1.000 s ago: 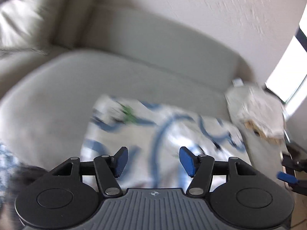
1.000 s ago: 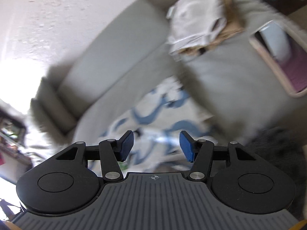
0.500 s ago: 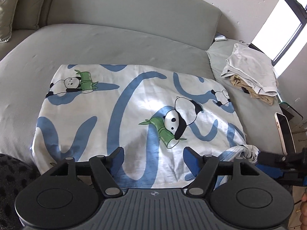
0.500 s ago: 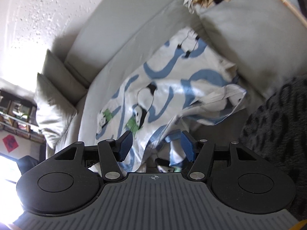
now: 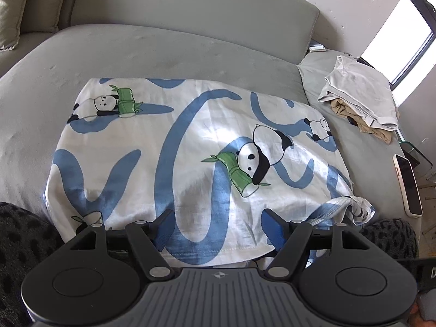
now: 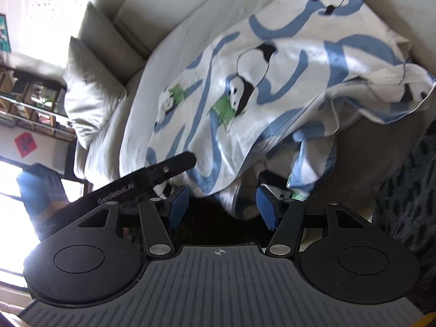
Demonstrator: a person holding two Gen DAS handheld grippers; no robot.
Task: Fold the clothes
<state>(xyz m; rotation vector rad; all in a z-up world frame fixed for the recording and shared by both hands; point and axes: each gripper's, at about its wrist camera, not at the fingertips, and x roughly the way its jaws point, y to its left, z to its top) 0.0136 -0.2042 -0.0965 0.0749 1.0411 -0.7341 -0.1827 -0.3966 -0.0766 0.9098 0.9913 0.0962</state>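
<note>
A white garment with blue swirls and pandas (image 5: pixel 190 150) lies spread on the grey sofa seat (image 5: pixel 136 49), its near hem hanging over the front edge. My left gripper (image 5: pixel 218 229) is open, its blue pads either side of the near hem, touching nothing that I can see. My right gripper (image 6: pixel 220 204) is open just below the overhanging hem of the same garment (image 6: pixel 245 87). The left gripper's black finger (image 6: pixel 163 169) shows in the right wrist view. A bunched corner (image 5: pixel 357 209) hangs at the right.
A folded pile of pale and tan clothes (image 5: pixel 359 95) lies on the sofa's right part. A phone (image 5: pixel 408 188) lies at the sofa edge. A cushion (image 6: pixel 92 90) stands at the sofa's far end. Dark spotted rug (image 5: pixel 16 239) lies below.
Both grippers have come down and closer to the garment's near hem. The views went from blurred to steady. Both stay open.
</note>
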